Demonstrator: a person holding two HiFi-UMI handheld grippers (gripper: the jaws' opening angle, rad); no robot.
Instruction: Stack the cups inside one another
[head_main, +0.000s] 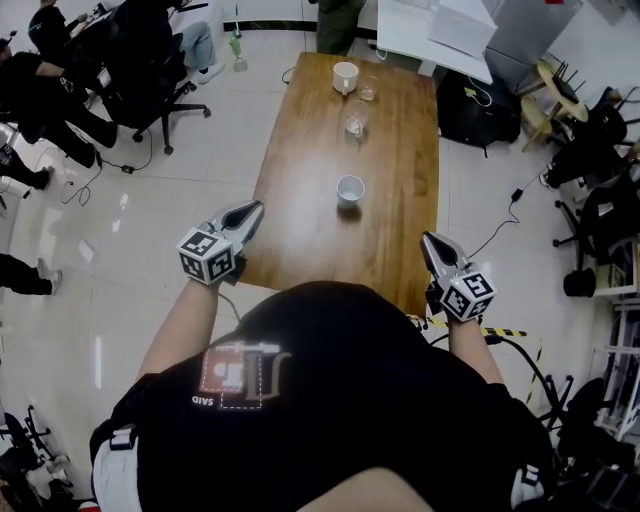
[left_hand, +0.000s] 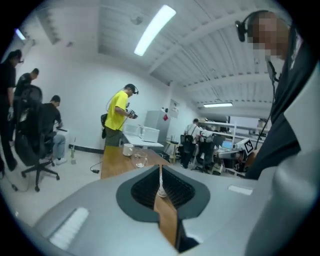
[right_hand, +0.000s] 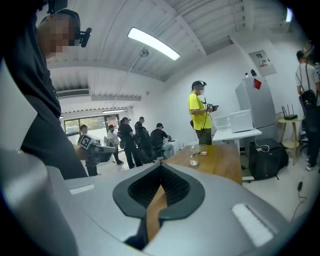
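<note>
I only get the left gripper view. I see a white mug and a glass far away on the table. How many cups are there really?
Observer: Four. The head view shows a white cup nearest you, then a near glass, a far glass and the white mug.
Operator: Is my other tool holding one?
Observer: No, the right tool is shut and empty, by the wooden table's near right corner.
Operator: Are any stacked yet?
Observer: No, none sits inside another; they are strung out along the table's middle.
</note>
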